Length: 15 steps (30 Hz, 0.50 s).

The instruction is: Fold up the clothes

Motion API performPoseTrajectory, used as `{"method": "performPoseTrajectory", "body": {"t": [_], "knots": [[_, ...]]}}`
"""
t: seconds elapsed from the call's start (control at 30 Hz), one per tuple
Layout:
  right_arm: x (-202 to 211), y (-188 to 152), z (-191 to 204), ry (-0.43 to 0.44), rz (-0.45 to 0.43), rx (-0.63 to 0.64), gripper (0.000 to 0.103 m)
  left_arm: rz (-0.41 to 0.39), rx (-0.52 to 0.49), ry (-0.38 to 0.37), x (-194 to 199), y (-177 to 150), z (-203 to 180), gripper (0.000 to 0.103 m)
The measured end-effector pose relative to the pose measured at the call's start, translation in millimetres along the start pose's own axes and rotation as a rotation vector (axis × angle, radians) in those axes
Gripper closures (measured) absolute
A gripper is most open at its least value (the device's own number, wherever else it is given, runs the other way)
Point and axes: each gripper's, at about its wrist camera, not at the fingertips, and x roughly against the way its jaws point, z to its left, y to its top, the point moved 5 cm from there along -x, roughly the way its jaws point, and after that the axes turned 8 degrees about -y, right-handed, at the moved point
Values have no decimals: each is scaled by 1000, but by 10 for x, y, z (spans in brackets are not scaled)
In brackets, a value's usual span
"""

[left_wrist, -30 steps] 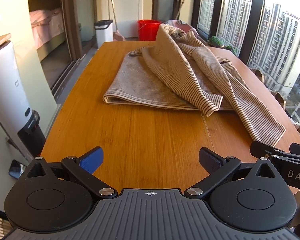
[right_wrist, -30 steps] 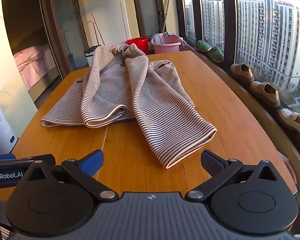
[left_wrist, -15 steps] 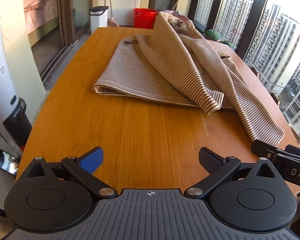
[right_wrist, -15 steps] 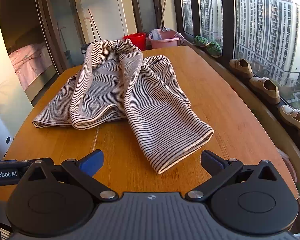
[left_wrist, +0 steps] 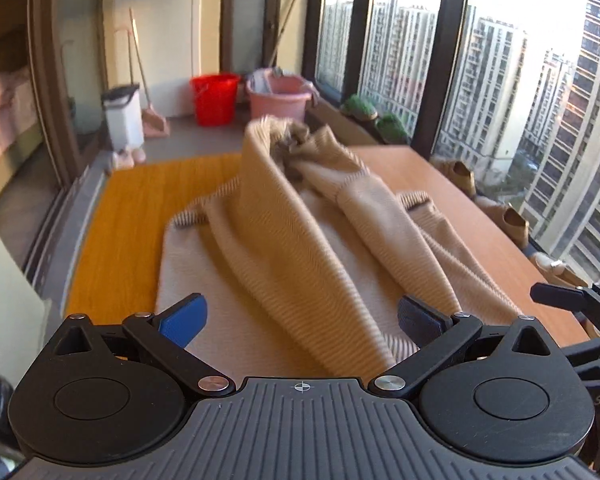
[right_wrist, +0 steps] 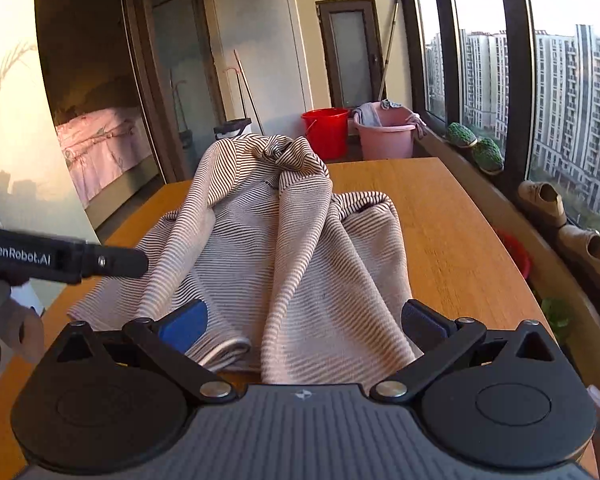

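Note:
A beige, finely striped sweater (left_wrist: 300, 248) lies rumpled on the wooden table (left_wrist: 132, 216), its sleeves draped forward over the body. In the right wrist view the same sweater (right_wrist: 300, 248) shows dark stripes, with a sleeve cuff (right_wrist: 224, 350) near the blue pad. My left gripper (left_wrist: 300, 318) is open above the near part of the sweater, one sleeve running between its fingers untouched. My right gripper (right_wrist: 304, 322) is open too, hovering over the sweater's near sleeves. The left tool's side (right_wrist: 60, 258) shows at the left of the right wrist view.
A red bucket (right_wrist: 326, 132), a pink basin (right_wrist: 384, 136) and a white bin (left_wrist: 124, 120) stand on the floor beyond the table's far end. Shoes (right_wrist: 540, 204) and green plants (right_wrist: 476, 146) line the window sill on the right. Bare table (right_wrist: 452, 224) shows right of the sweater.
Both grippers have moved forward from the table's near edge to over the sweater and now sit higher. Their jaws stayed open. The sweater has not moved.

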Motion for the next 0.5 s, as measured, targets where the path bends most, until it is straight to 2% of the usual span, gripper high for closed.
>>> {"method": "performPoseTrajectory", "body": {"t": [0.07, 0.13, 0.23, 0.3, 0.37, 0.4, 0.47, 0.5], "knots": [[-236, 183, 49, -19, -3, 9, 0, -20, 28, -16, -195, 79, 49, 0], [-487, 375, 76, -26, 7, -12, 0, -6, 105, -11, -390, 82, 205, 0], [-895, 537, 208, -26, 57, 48, 0, 28, 203, 6, -660, 64, 448, 0], [-1135, 551, 274, -39, 95, 73, 0, 68, 204, 47, -771, -2, 561, 0], [-1366, 522, 238, -7, 181, 1, 0, 110, 209, 64, -805, -115, 655, 0], [-1427, 501, 214, 7, 205, -53, 0, 106, 191, 65, -789, -140, 654, 0], [-1434, 492, 199, 7, 172, -79, 0, 91, 149, 67, -747, -180, 641, 0], [-1434, 482, 227, 6, 182, -54, 0, 88, 141, 71, -742, -193, 633, 0]]}}
